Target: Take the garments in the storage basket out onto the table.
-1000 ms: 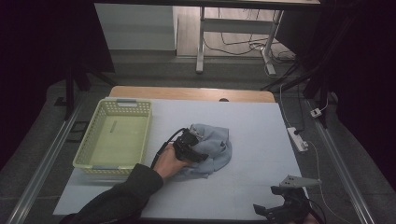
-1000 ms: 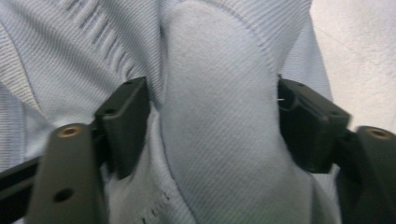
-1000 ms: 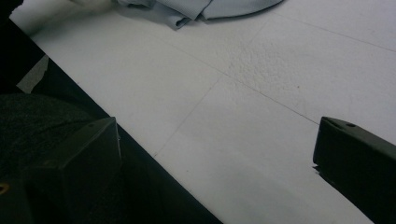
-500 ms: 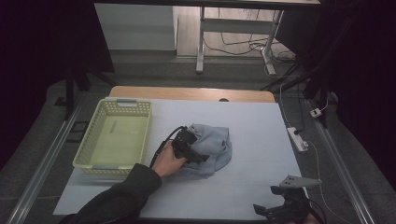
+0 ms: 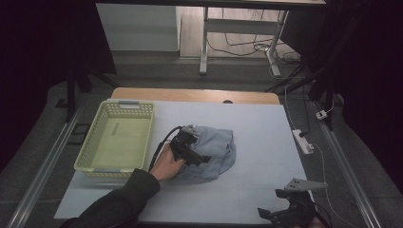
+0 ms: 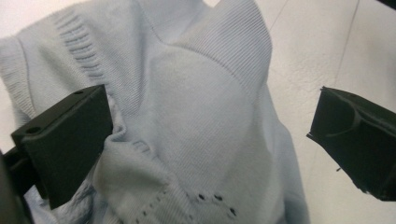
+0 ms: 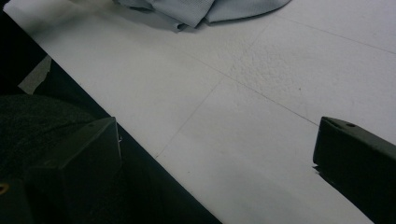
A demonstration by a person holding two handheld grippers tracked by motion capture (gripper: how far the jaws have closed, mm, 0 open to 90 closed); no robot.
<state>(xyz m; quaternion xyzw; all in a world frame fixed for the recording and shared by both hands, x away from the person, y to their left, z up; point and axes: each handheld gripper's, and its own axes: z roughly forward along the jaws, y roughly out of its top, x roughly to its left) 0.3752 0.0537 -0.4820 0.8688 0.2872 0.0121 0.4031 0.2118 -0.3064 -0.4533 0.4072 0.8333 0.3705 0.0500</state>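
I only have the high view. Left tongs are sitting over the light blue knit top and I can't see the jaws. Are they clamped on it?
Observer: No. In the left gripper view the left tongs stand wide open; the light blue knit top lies between the jaws, which have just been opening.
Operator: Anything touching?
Observer: A fold bunches against the left-hand jaw in that view; the other jaw is apart from the cloth, over the bare table.
Operator: And the right tongs? They're half cut off at the bottom for me.
Observer: The right tongs are open with nothing between the jaws, at the table's near edge, the top's hem farther off.
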